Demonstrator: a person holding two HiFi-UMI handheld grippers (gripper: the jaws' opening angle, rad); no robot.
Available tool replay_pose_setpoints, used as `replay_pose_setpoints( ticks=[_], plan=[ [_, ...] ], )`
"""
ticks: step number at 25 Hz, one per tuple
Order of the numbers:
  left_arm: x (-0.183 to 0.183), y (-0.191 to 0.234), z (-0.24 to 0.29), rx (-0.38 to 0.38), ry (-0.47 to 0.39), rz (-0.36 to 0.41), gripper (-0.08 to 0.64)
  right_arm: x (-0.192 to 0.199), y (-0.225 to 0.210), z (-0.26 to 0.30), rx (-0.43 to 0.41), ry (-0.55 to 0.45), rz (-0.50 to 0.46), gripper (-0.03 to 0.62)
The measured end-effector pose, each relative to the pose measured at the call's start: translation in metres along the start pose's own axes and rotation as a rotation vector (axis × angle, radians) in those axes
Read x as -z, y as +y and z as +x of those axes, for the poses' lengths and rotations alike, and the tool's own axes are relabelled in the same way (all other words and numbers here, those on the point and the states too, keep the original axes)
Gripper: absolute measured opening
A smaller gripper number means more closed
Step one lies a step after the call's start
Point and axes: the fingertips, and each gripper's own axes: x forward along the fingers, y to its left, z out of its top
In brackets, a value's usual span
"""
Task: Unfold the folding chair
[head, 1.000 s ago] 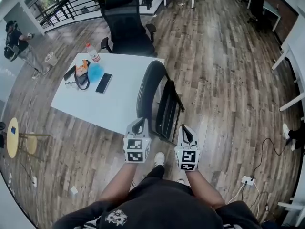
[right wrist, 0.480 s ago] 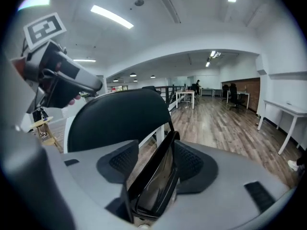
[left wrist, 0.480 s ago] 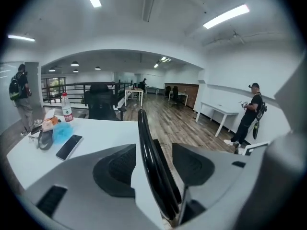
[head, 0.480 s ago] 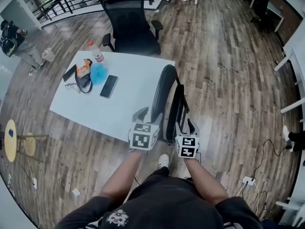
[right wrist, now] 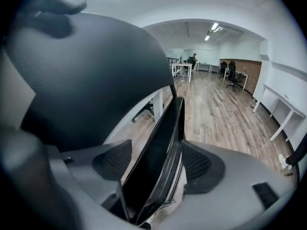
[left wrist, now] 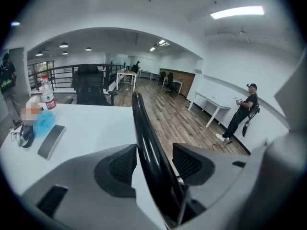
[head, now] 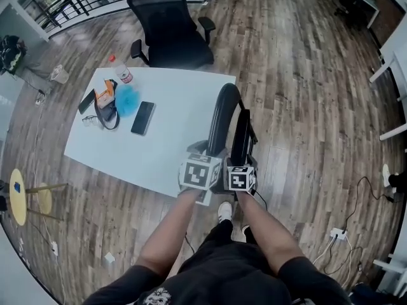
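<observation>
A black folding chair stands folded by the white table (head: 178, 119). Its curved backrest (head: 219, 116) is on the left and its flat seat panel (head: 241, 135) on the right. My left gripper (head: 208, 152) straddles the backrest's rim (left wrist: 144, 133), which runs between the pads (left wrist: 122, 164). Its jaws are opening, and a gap shows on the right side. My right gripper (head: 242, 164) straddles the seat panel's edge (right wrist: 160, 143). Those jaws are opening too, with the panel between the pads (right wrist: 194, 163). The backrest (right wrist: 96, 80) fills that view's left.
On the table lie a phone (head: 141, 117), a water bottle (head: 119, 68) and a blue cloth beside a strap. A black office chair (head: 168, 30) stands behind it. A power strip (head: 337, 235) lies on the wood floor at right. A person (left wrist: 242, 111) stands far off.
Both grippers have moved forward and down from in front of my legs onto the folded chair. Their jaws were shut and now stand apart round the backrest rim and the seat edge.
</observation>
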Motion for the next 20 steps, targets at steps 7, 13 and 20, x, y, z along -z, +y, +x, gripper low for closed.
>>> replay_pose_setpoints(
  ticks=[7, 13, 20],
  plan=[
    [0.010, 0.002, 0.022, 0.032, 0.047, -0.023, 0.230, 0.012, 0.001, 0.043, 0.025, 0.111, -0.044, 0.313],
    [0.018, -0.006, 0.029, 0.055, 0.076, -0.007, 0.149, 0.017, 0.000, 0.053, -0.008, 0.126, -0.029, 0.302],
    [0.018, -0.006, 0.031, 0.053, 0.080, 0.032, 0.149, 0.018, -0.013, 0.048, -0.078, 0.102, -0.014, 0.298]
  ],
)
